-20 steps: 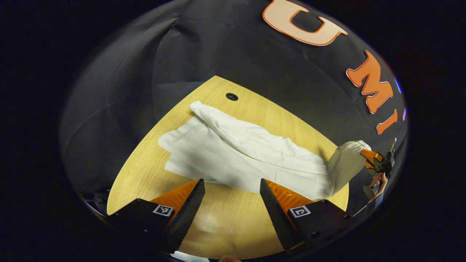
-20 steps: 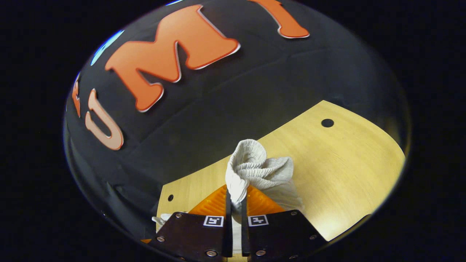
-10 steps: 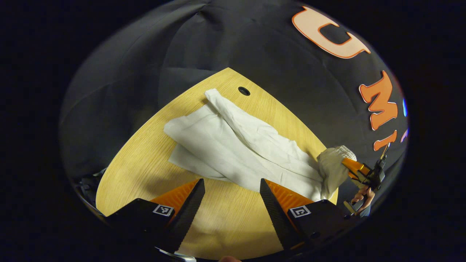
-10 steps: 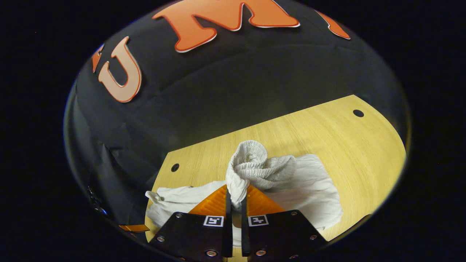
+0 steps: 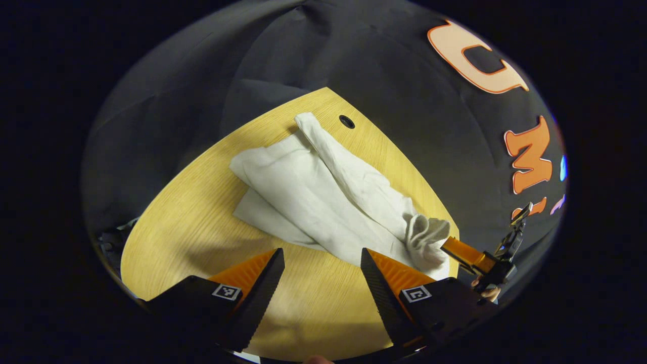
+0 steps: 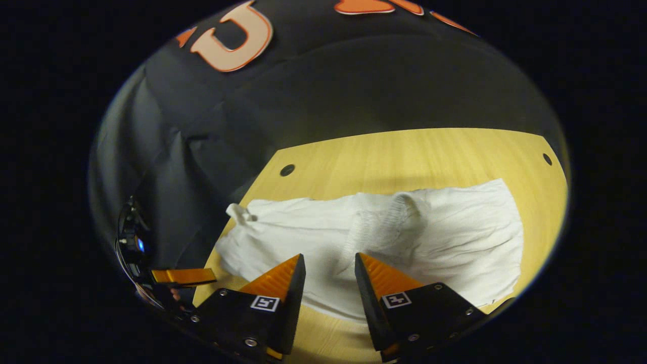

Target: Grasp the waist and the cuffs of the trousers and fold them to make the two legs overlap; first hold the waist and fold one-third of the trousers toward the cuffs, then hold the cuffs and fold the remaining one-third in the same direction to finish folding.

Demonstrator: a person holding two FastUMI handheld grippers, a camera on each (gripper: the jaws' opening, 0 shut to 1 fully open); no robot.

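Each gripper carries two wedge-shaped fingers on dark, flat mounting plates. The left gripper (image 5: pixel 322 283) bears a small square black-and-white marker on each plate; the right gripper (image 6: pixel 329 283) does too (its plates also show round screw heads along the edges).

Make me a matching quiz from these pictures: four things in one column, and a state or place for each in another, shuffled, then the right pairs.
Things:
1. left hand-held gripper
2. waistband
3. trousers
4. table

States:
A. wooden, with round holes
B. ribbed, dropped onto the cloth
C. open, over bare wood
D. white, lying across the table

Pairs: 1-C, 2-B, 3-D, 4-A
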